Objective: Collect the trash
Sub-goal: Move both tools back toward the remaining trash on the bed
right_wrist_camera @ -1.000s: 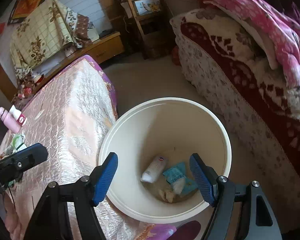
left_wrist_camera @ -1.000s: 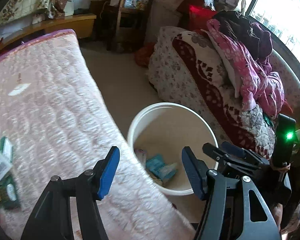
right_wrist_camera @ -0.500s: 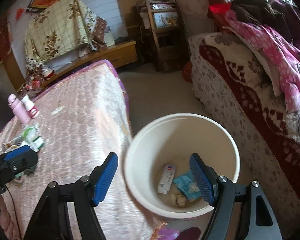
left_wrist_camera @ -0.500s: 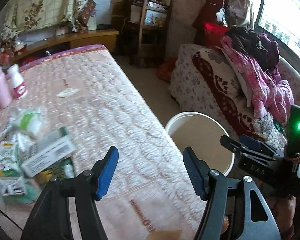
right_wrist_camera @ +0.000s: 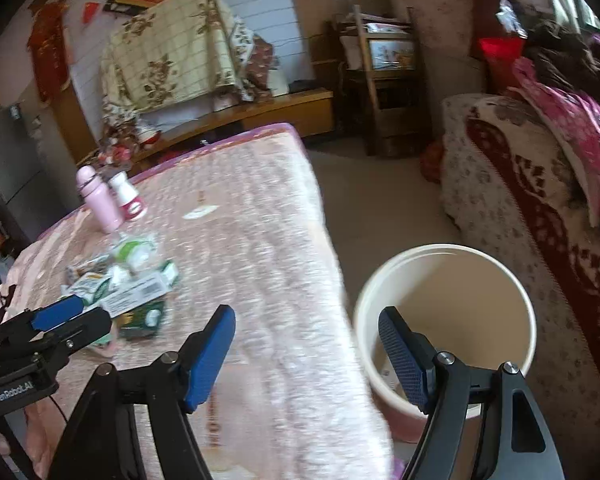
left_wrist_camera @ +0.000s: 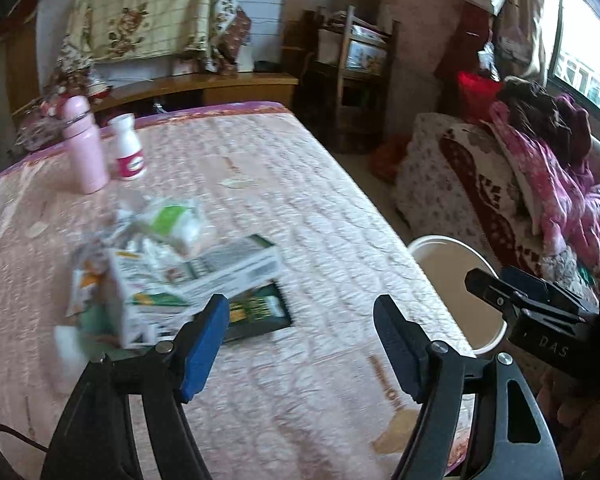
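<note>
A pile of trash, white and green cartons and crumpled wrappers, lies on the pink quilted table; it also shows in the right wrist view. My left gripper is open and empty above the table, just right of the pile. A cream bucket stands on the floor at the table's right edge; its rim shows in the left wrist view. My right gripper is open and empty over the table edge beside the bucket.
A pink bottle and a white bottle with a red label stand at the table's far left. A sofa with blankets lies right of the bucket. A wooden rack and low bench stand behind.
Both grippers have swung left, away from over the bucket toward the table. The trash pile has come into view near the left gripper. Both stay open.
</note>
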{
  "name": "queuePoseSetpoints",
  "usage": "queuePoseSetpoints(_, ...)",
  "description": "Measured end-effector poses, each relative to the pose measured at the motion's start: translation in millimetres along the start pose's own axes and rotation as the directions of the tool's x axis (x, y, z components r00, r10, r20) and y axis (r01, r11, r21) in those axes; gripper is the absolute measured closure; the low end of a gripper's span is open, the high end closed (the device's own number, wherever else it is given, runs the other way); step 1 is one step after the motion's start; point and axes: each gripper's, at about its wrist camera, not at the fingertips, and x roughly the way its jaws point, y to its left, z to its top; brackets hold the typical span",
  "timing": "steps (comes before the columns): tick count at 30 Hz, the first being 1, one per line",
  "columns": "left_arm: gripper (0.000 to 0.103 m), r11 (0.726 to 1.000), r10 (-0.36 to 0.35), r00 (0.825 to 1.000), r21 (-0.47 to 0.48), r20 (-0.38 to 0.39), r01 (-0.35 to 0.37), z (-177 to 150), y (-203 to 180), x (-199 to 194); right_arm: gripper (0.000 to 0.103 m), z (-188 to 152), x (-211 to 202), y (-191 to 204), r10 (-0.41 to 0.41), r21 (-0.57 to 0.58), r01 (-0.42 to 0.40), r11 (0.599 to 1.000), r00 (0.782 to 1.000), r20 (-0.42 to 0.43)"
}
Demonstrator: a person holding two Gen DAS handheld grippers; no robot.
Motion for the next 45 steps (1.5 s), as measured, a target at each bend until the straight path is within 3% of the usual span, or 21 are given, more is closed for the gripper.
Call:
queuePoseSetpoints(9, 0.028, 0.997, 0.054, 0.998, -0.047, 0.020, -0.053, -7, 39, -18, 0.025, -7, 7, 49, 0.046, -0.068, -0.047, 0.997, 0.999, -0.024)
queuePoseSetpoints(21, 0.028, 0.993, 0.057, 0.998, -0.107, 0.003, -0.056, -23, 99, -42, 0.025, -16, 18, 89, 0.091, -0.137, -0.099, 0.986, 0.994, -0.067)
queuePoseSetpoints(28, 0.023, 0.985, 0.138, 0.990, -0.096, -0.033, -0.141, -46, 146, -53, 0.025, -22, 34, 106, 0.115, -0.157, -0.132, 0.979, 0.987, -0.113)
queuePoseSetpoints(33, 0.023, 0.965, 0.210, 0.976, -0.148, -0.062, -0.217, -54, 185, -52, 0.025, -25, 46, 120, 0.135, -0.165, -0.158, 0.974, 0.980, -0.144)
queuePoseSetpoints(38, 0.023, 0.966, 0.173, 0.983, -0.184, -0.066, -0.182, -56, 201, -46, 0.025, -22, 49, 137, 0.198, -0.167, -0.224, 0.960, 0.967, -0.161)
queuePoseSetpoints(45, 0.019, 0.990, 0.098, 0.991, -0.093, -0.087, -0.106, -51, 193, -30, 0.025, -5, 53, 169, 0.258, -0.176, -0.290, 0.941, 0.948, -0.185)
